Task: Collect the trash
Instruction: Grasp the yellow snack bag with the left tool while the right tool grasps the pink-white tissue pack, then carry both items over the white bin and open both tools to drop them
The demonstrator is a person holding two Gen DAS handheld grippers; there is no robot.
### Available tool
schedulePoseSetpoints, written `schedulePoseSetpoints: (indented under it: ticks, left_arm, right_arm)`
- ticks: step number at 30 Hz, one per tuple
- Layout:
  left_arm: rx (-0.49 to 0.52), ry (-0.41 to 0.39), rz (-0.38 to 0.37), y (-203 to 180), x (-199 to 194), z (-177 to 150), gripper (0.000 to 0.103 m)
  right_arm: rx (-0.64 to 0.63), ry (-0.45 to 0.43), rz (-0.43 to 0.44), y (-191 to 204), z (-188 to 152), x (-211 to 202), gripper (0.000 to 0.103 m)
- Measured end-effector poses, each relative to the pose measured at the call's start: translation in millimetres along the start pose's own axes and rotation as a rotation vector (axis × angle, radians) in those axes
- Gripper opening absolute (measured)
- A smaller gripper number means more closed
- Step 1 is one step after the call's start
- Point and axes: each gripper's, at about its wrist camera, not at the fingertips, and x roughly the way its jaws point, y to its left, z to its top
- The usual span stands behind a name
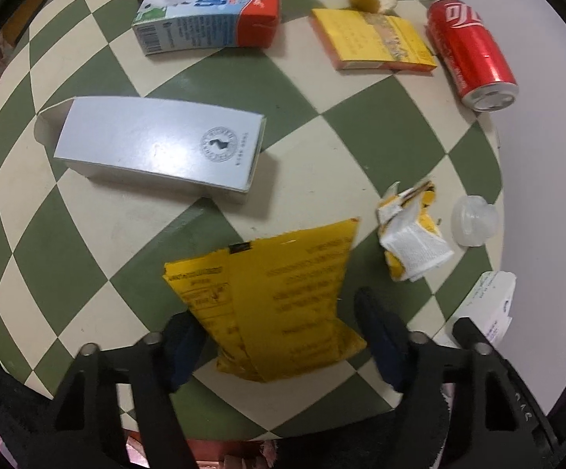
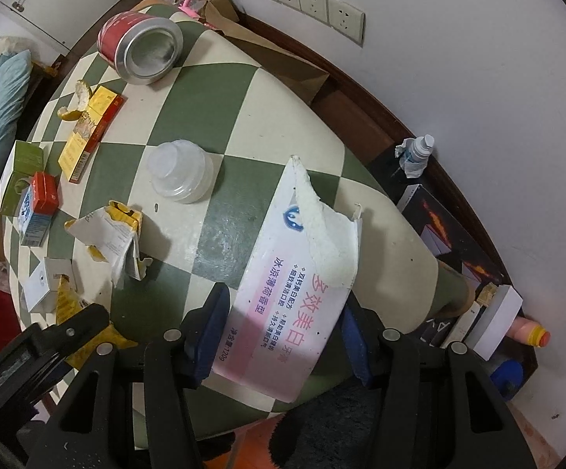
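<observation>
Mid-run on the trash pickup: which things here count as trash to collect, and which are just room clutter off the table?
Trash on the checkered table:
yellow packet
torn toothpaste box
red can
milk carton
white box
flat yellow box
crumpled wrapper
clear plastic cup

Lying about, off the table:
wall sockets
small white bottle
paper bag

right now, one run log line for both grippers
left gripper: around yellow packet, grip unclear | right gripper: shut on torn toothpaste box | table: red can, clear cap remain
</observation>
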Motion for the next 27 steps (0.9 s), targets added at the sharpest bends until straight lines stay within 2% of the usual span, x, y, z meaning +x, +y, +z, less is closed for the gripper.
schedulePoseSetpoints:
  ticks: [3,6,12,17,22,27]
  left_arm:
    - [0.012,-0.029,0.019,4,-4,-2,0.046]
    - [0.029,-0.055,0.026,17,-8,4,0.041]
    - [0.134,-0.159,0.088,19,-41,-6,0.04]
    - [0.21,-0.279,0.146,26,-76,-23,0.039]
    - [0.235,-0.404,0.194,33,-97,-24,0.038]
    - [0.207,-0.5,0.209,58,-135,-32,0.038]
  right_arm:
    - [-0.005,0.002,0.008,5,0,1,0.057]
    - [-0.011,0.0,0.016,8,-1,1,0.057]
    - [-0.026,-0.032,0.034,13,-8,-12,0.056]
    - [-0.11,-0.107,0.013,23,-20,-35,0.056]
    - [-0.221,-0.183,0.017,43,-36,-64,0.056]
    - [-0.344,-0.268,0.022,72,-54,-96,0.055]
